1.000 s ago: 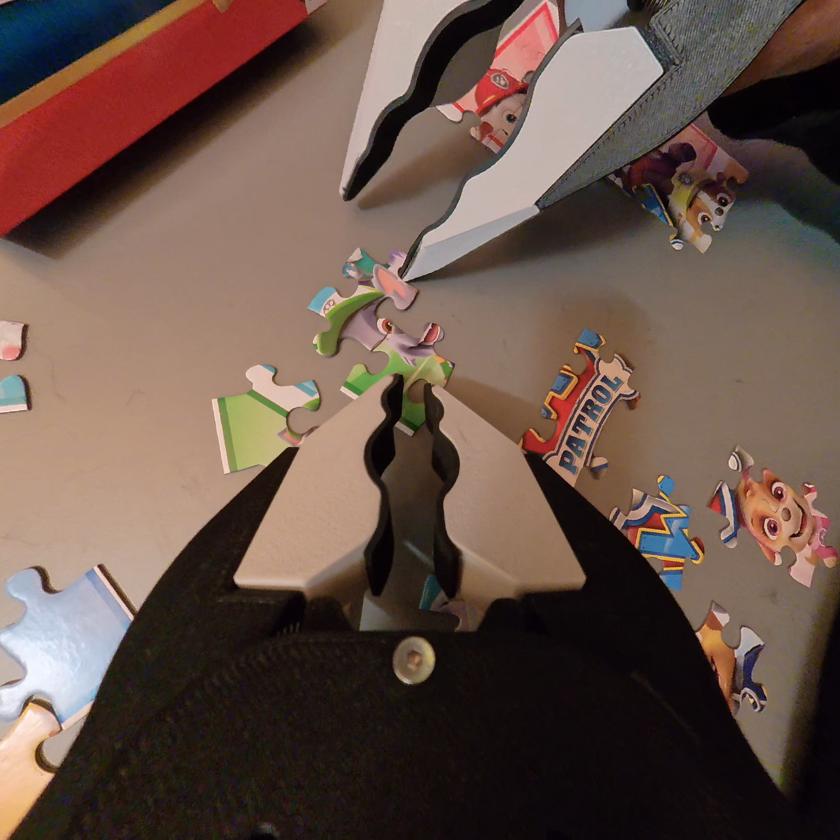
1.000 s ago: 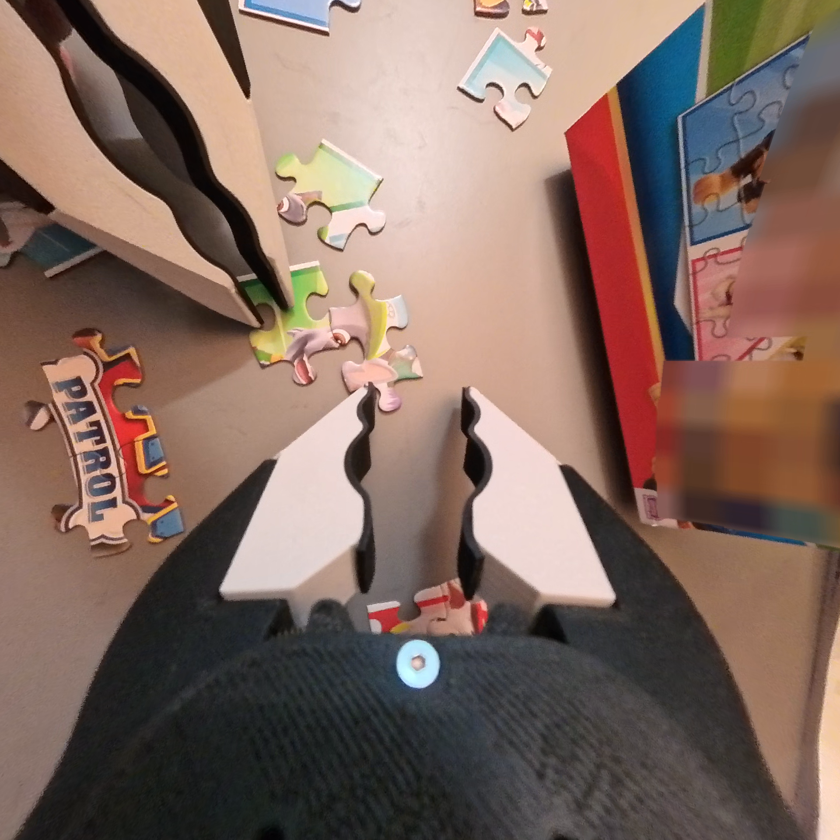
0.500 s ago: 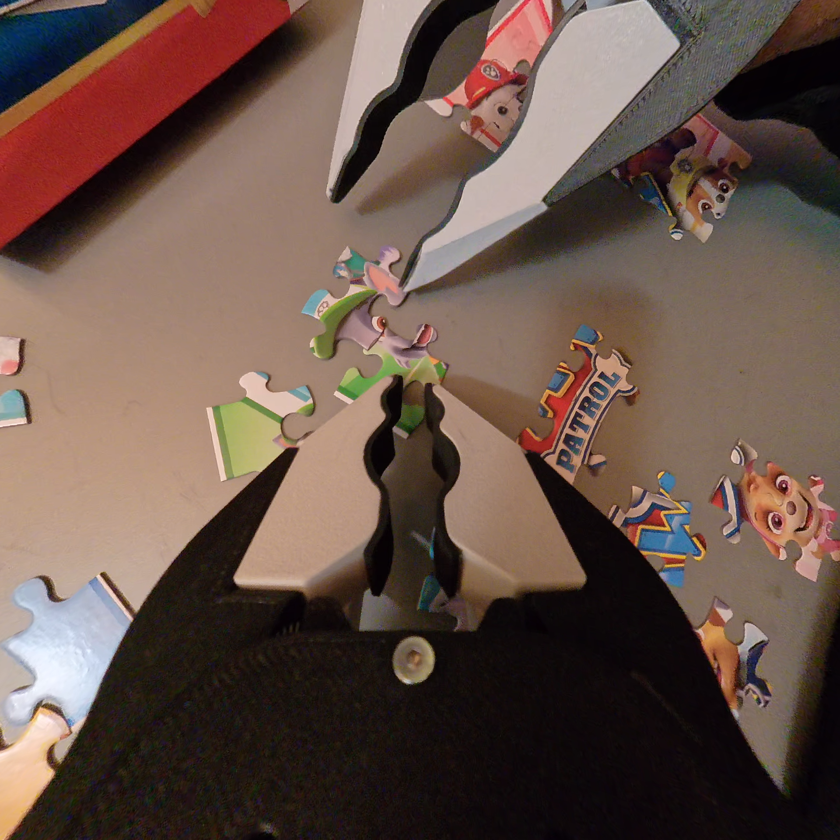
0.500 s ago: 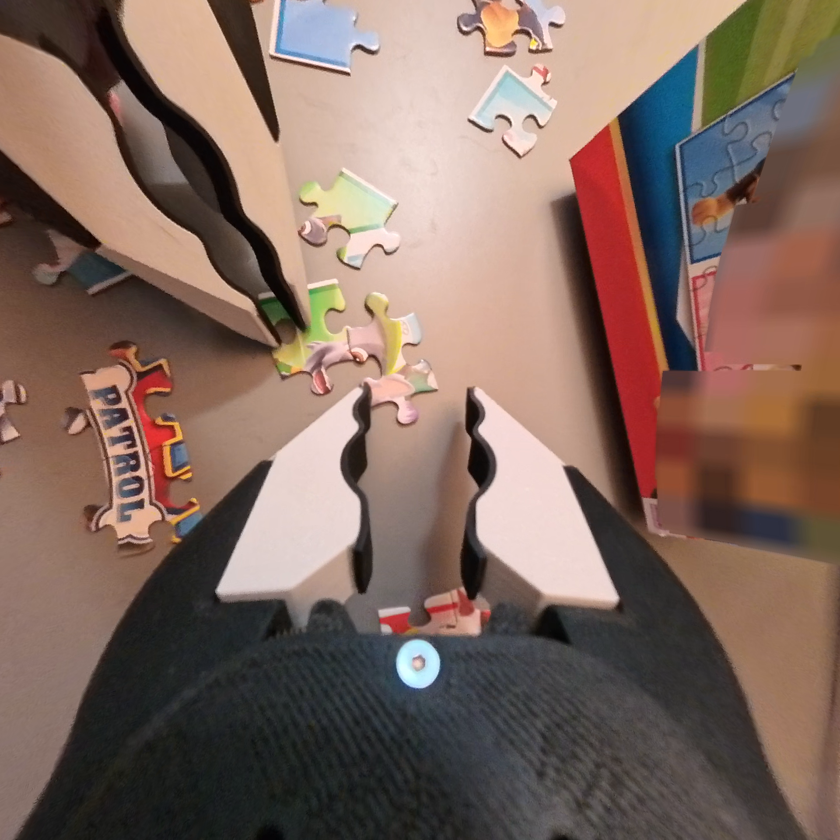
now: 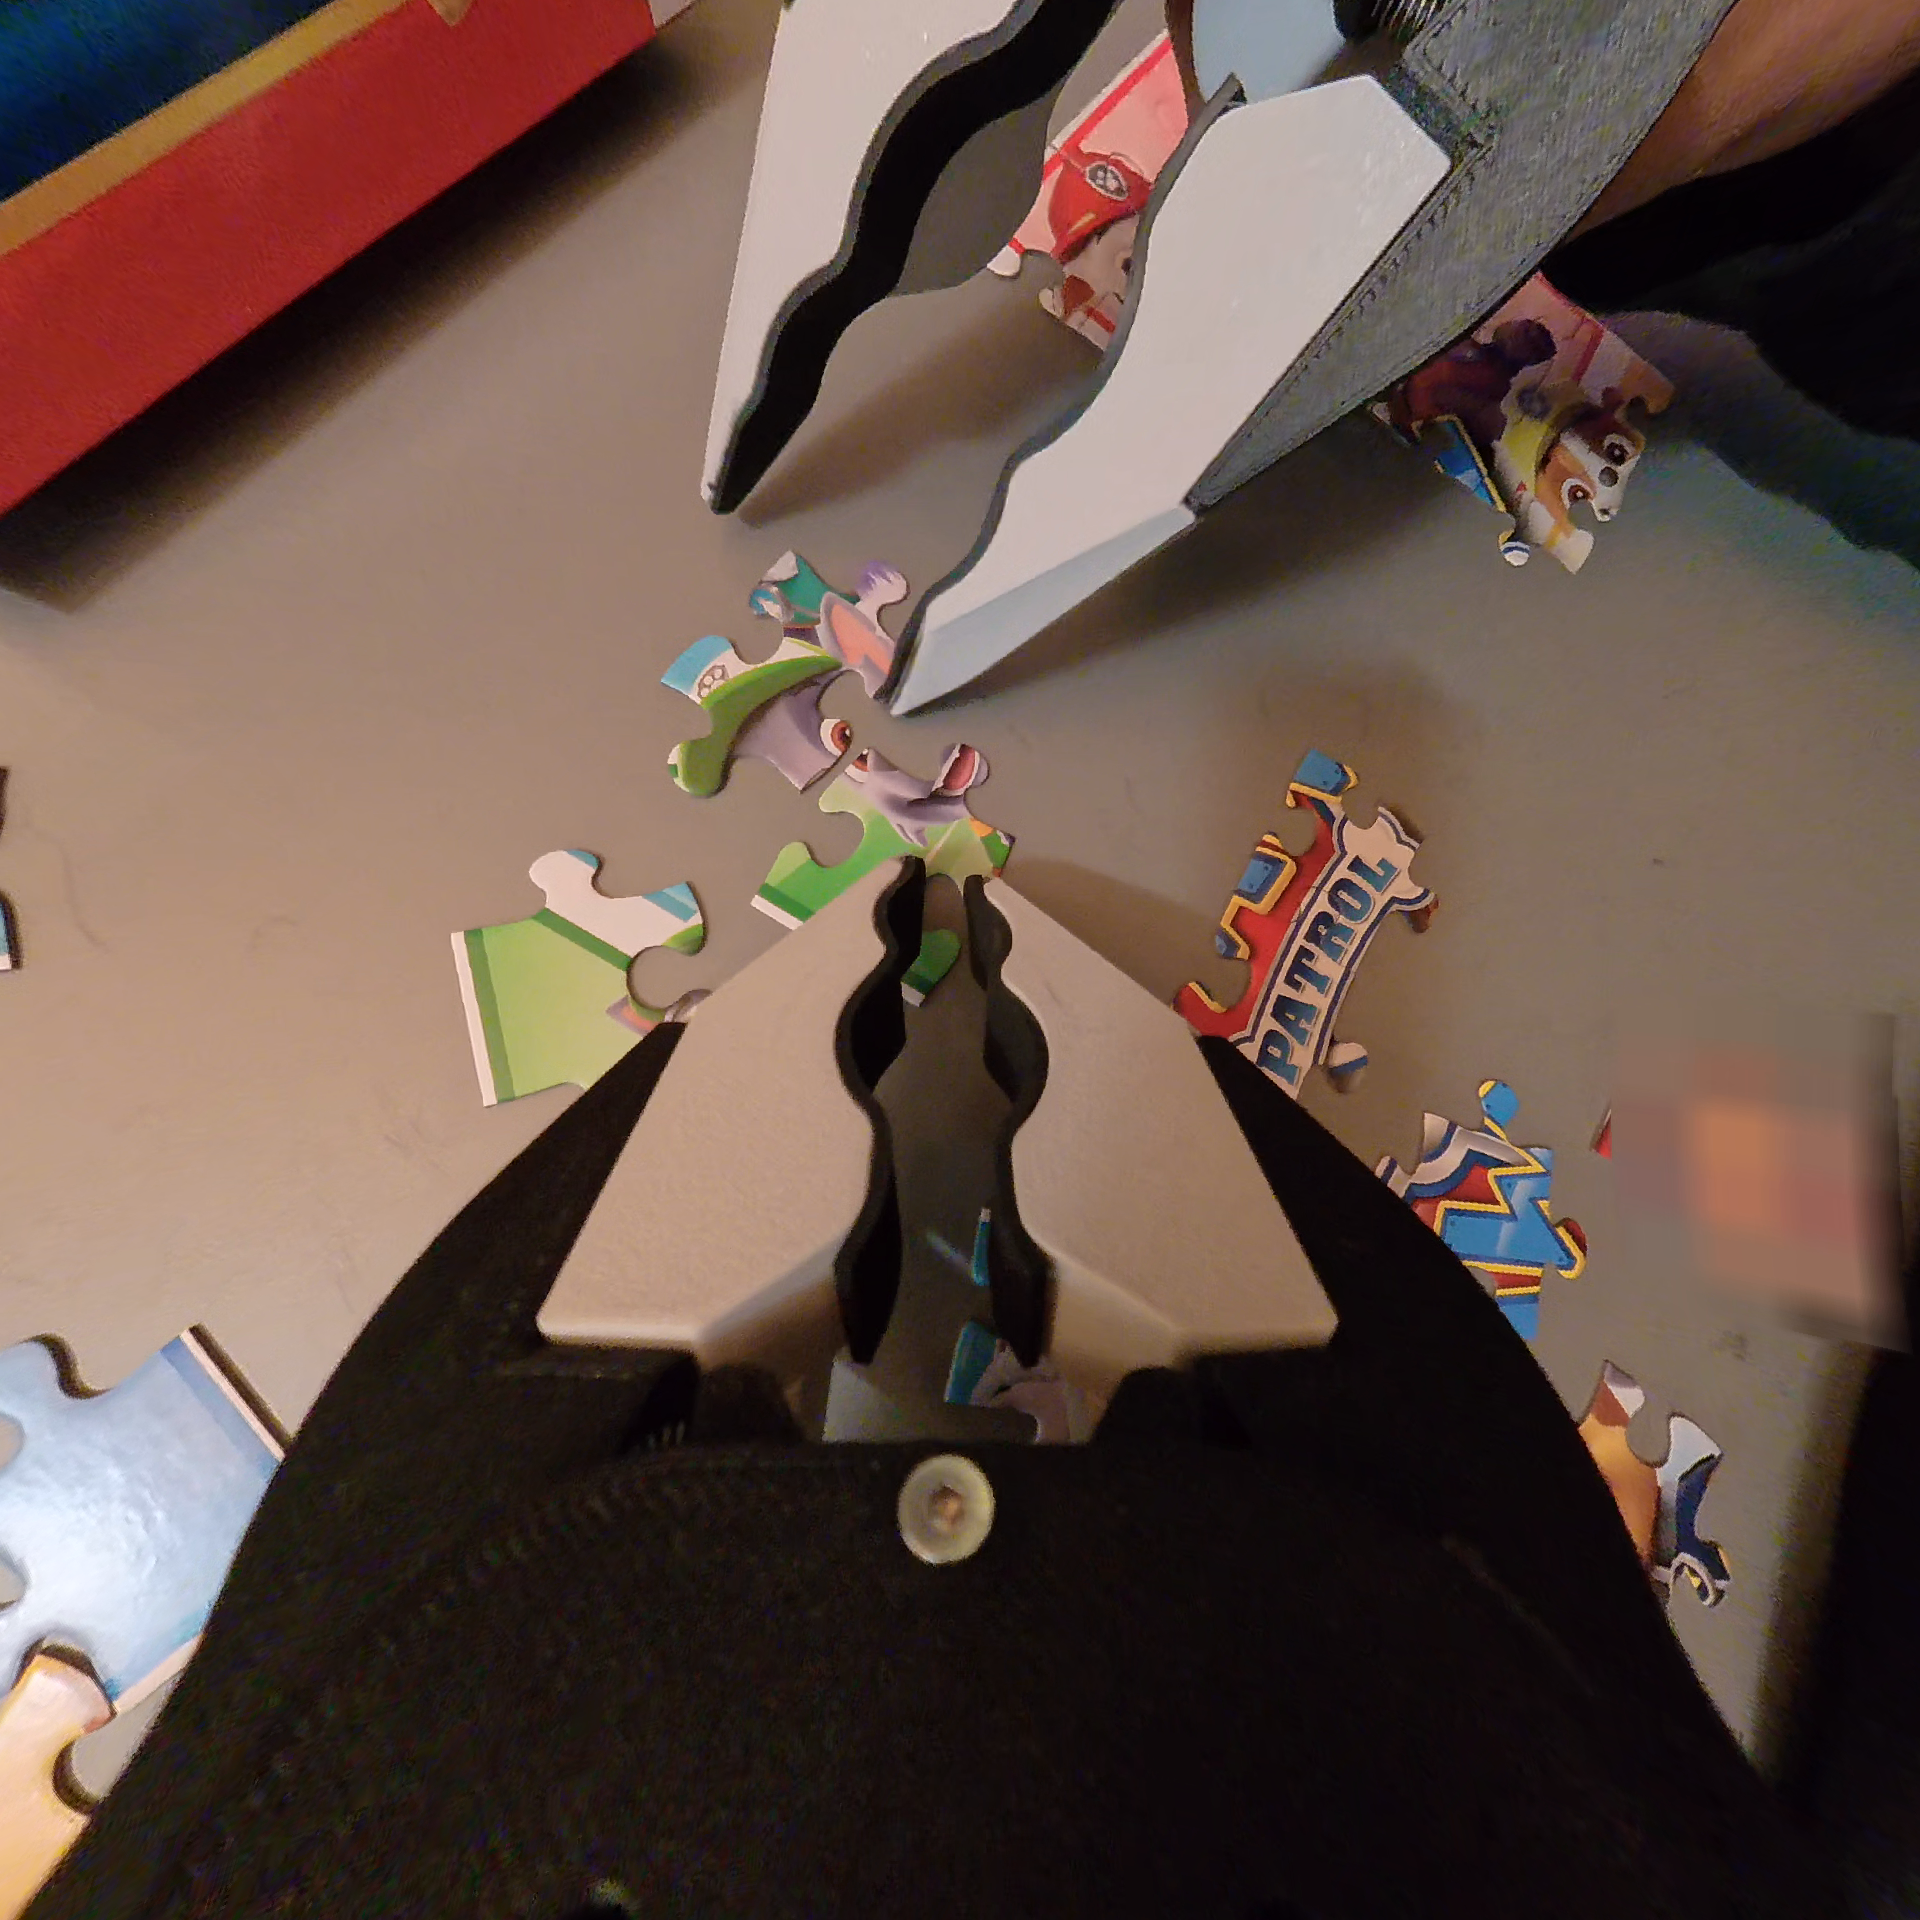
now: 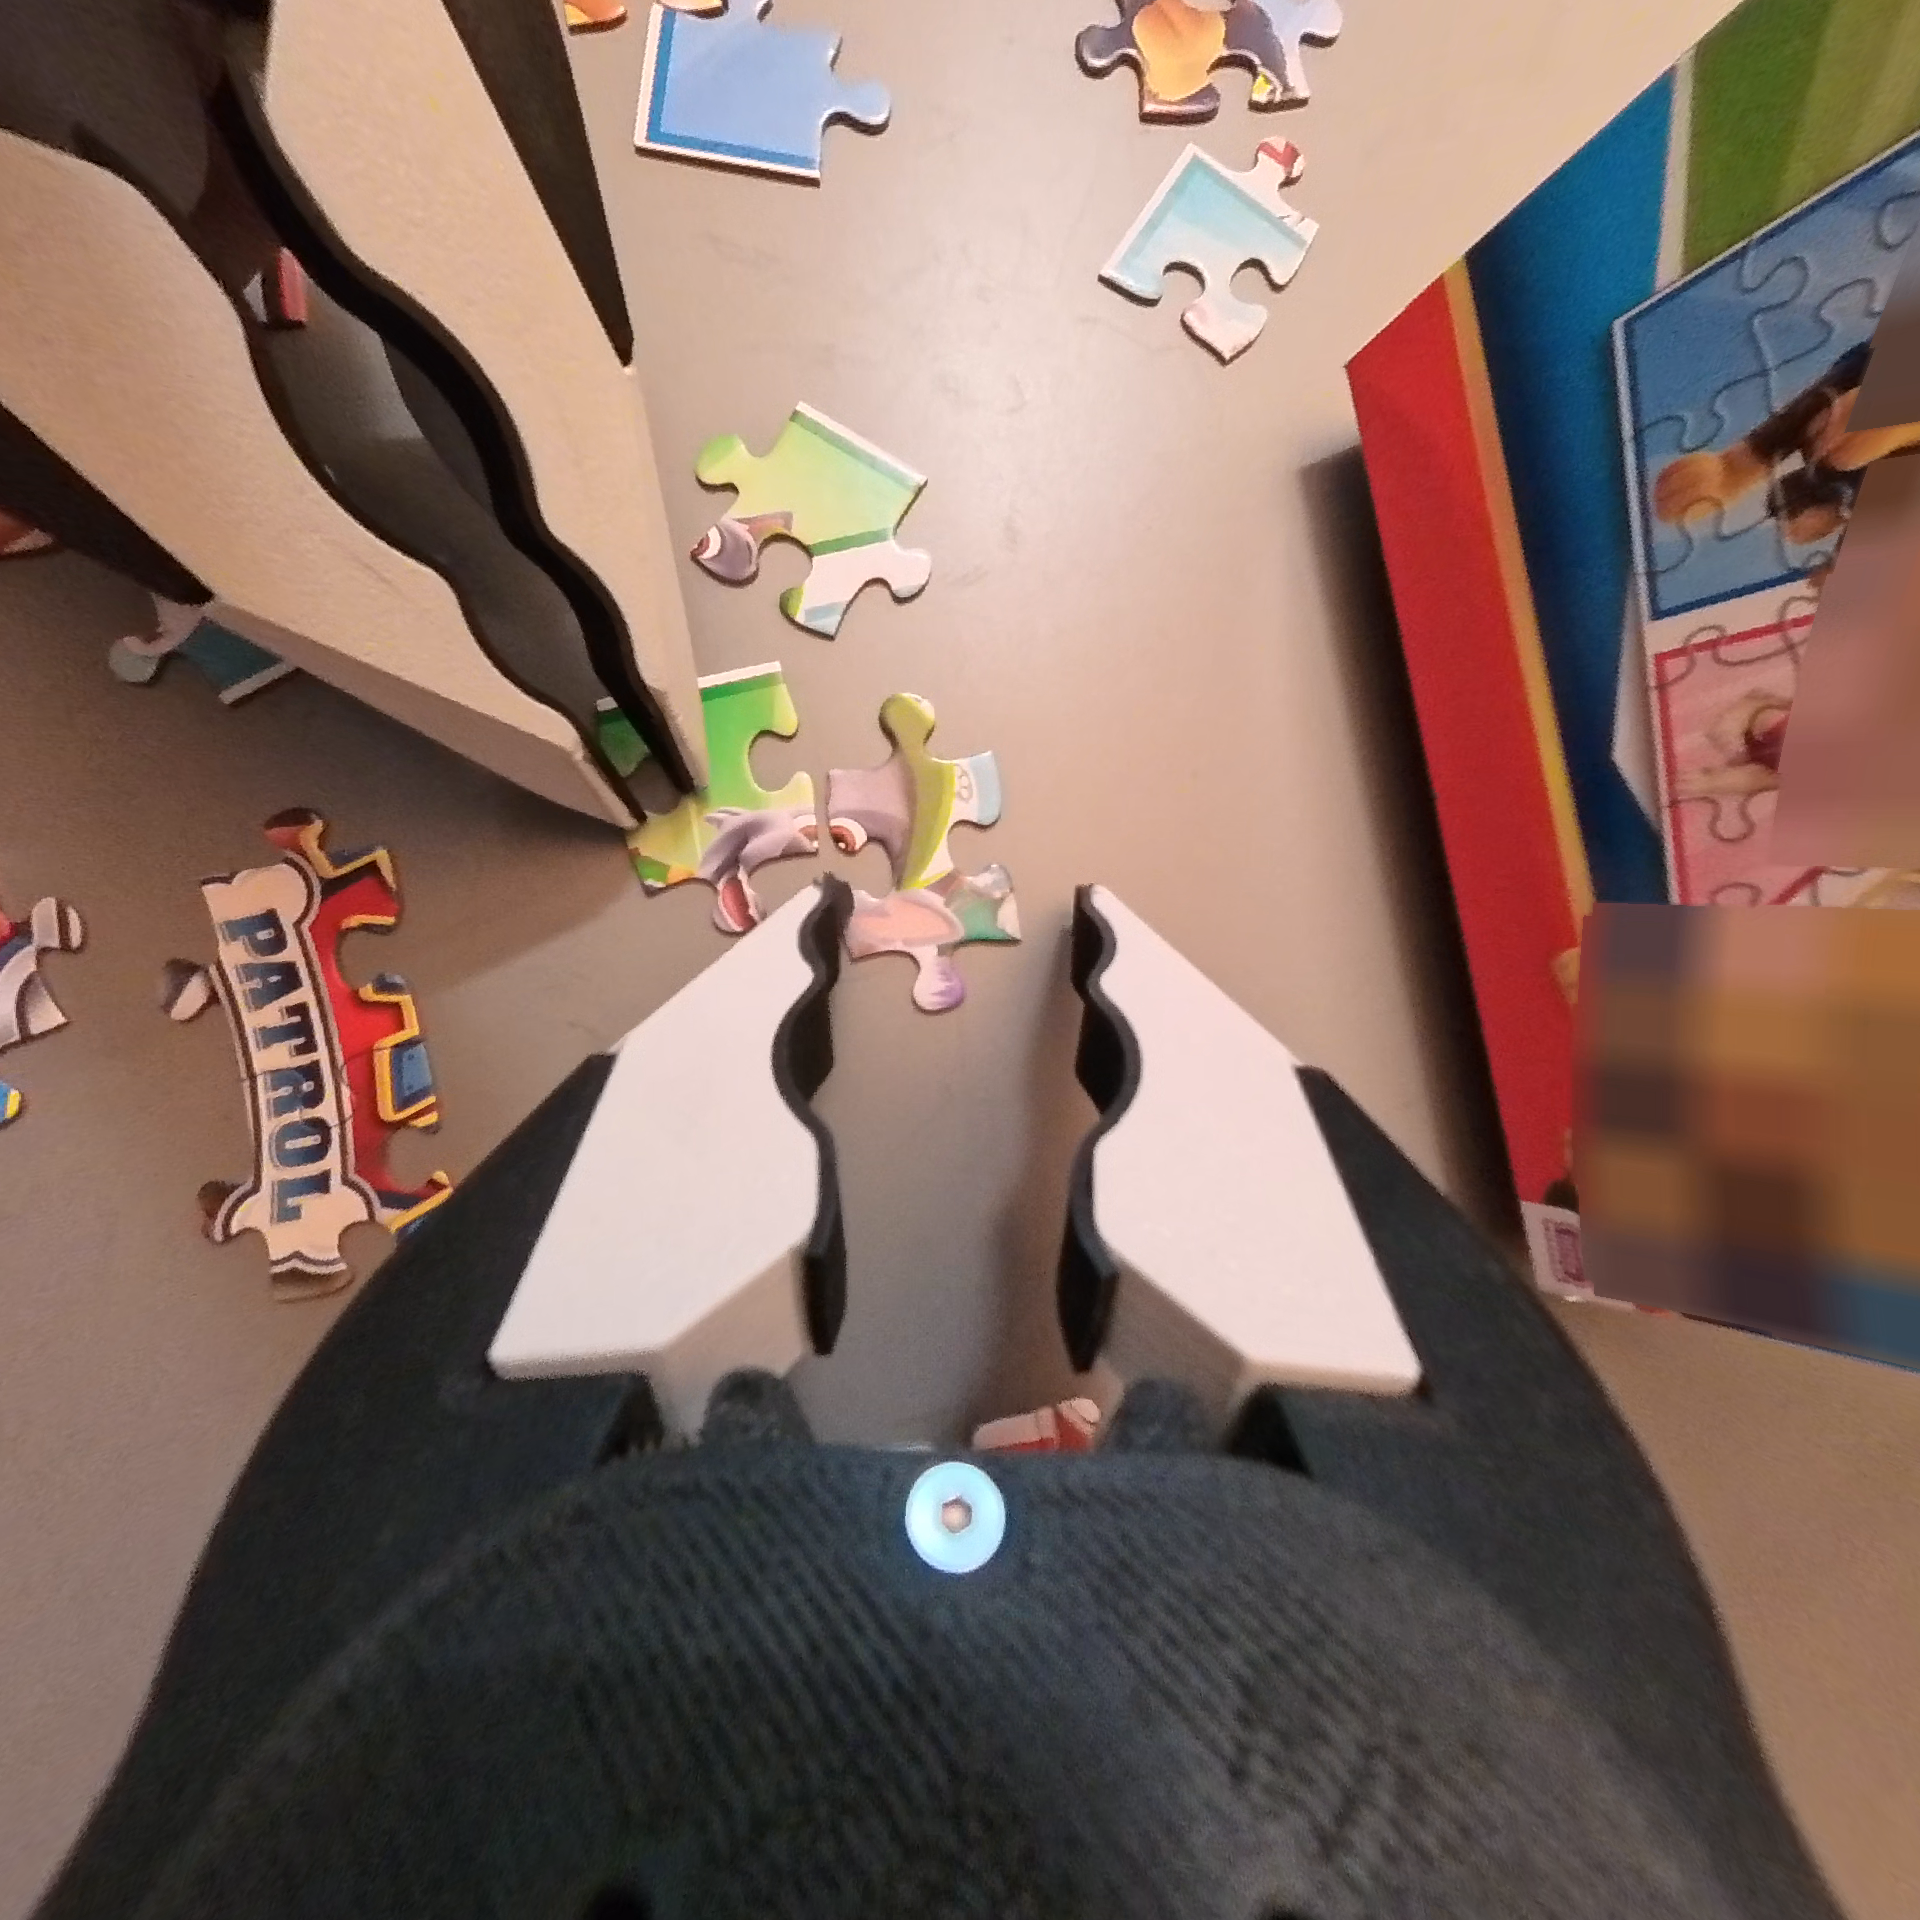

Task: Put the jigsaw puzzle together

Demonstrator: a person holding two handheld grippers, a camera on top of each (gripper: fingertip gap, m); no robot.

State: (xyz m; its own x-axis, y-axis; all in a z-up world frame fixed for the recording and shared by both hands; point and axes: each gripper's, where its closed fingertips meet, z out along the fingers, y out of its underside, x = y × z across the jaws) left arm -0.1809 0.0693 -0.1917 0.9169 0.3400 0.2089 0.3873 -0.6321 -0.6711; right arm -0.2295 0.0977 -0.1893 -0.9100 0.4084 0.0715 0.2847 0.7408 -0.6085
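Three loose puzzle pieces of a grey dog in green lie close together on the grey table. My left gripper [image 5: 943, 883] is nearly shut, and its tips rest on the green piece with the dog's mouth [image 5: 894, 831], which lies flat; this gripper also shows in the right wrist view [image 6: 649, 795]. My right gripper [image 6: 954, 894] is open. The small pink-and-purple ear piece [image 6: 925, 925] lies on the table between its fingertips, against the left finger [image 6: 821, 914]. The piece with the eye and green hat [image 6: 914, 800] lies just beyond it. The right gripper also shows in the left wrist view [image 5: 810, 601].
A red and blue puzzle box [image 6: 1455, 727] stands to the right of my right gripper; it also shows in the left wrist view [image 5: 260, 208]. A red-and-blue banner piece [image 5: 1320, 935], a green edge piece [image 5: 551, 987] and several other pieces lie scattered around.
My right gripper has opened wider and edged forward, so the small ear piece now lies between its fingertips. My left gripper has stayed nearly shut on the green piece.
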